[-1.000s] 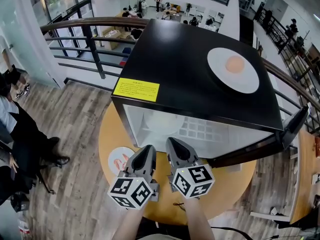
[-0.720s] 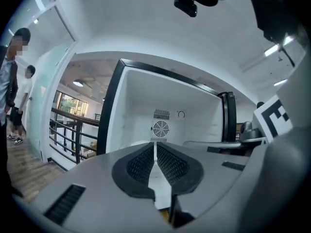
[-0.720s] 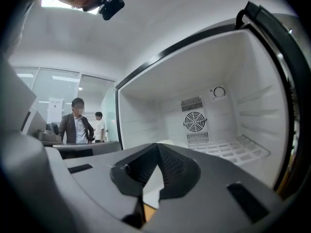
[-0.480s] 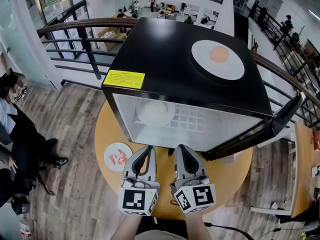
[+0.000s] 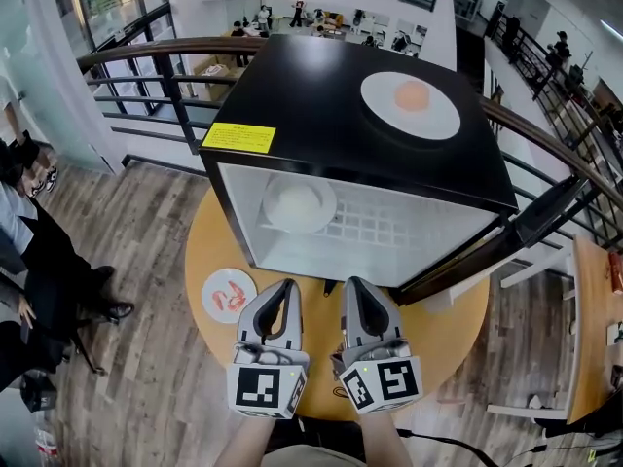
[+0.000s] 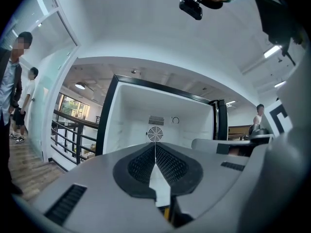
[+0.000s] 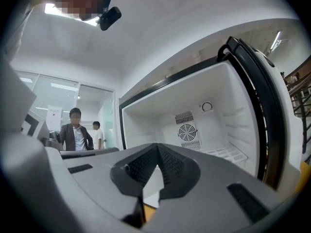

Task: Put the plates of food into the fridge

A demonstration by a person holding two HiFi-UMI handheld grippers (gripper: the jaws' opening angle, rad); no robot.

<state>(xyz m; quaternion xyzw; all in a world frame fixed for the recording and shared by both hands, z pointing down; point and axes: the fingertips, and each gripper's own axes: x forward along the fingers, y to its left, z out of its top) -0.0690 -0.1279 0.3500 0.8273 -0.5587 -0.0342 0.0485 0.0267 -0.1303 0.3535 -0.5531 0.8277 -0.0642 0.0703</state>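
Left tongs, right tongs withdrawn, fridge door open, railing behind

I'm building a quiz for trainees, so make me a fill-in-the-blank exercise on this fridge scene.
The fridge door stands ____.
The plate of orange food sits on ____ of the fridge.
The plate of red food lies on the round ____.
The left gripper and right gripper both have jaws ____, holding nothing.
Missing: open; top; table; shut.
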